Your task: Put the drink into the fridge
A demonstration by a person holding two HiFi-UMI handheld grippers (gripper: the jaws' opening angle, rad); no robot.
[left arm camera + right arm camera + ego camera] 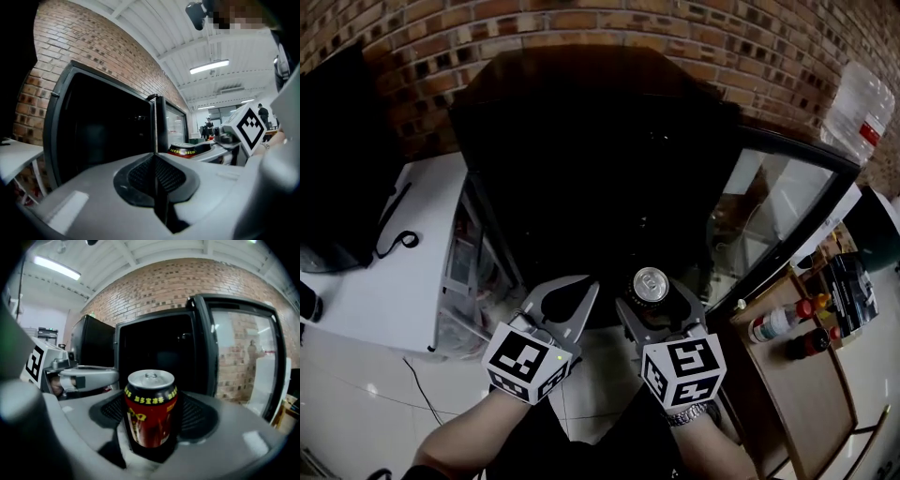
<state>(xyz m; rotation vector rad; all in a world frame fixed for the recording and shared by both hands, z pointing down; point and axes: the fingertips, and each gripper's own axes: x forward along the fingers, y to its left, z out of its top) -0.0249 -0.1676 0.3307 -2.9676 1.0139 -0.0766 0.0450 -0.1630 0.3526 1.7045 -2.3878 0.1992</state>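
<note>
A red drink can (150,408) with a silver top stands upright between the jaws of my right gripper (151,416), which is shut on it. From the head view the can (650,285) shows its lid just in front of the fridge (591,169), a black cabinet with a dark interior whose glass door (778,211) hangs wide to the right. My left gripper (565,302) is beside the can on its left, shut with nothing in it; its pads (156,177) meet. The can's rim (185,151) shows past them.
A white cabinet (384,272) with a black cable stands left of the fridge. A wooden shelf (792,366) with bottles is at the right, under the door's swing. A brick wall (581,23) runs behind. A large water bottle (858,108) sits at the top right.
</note>
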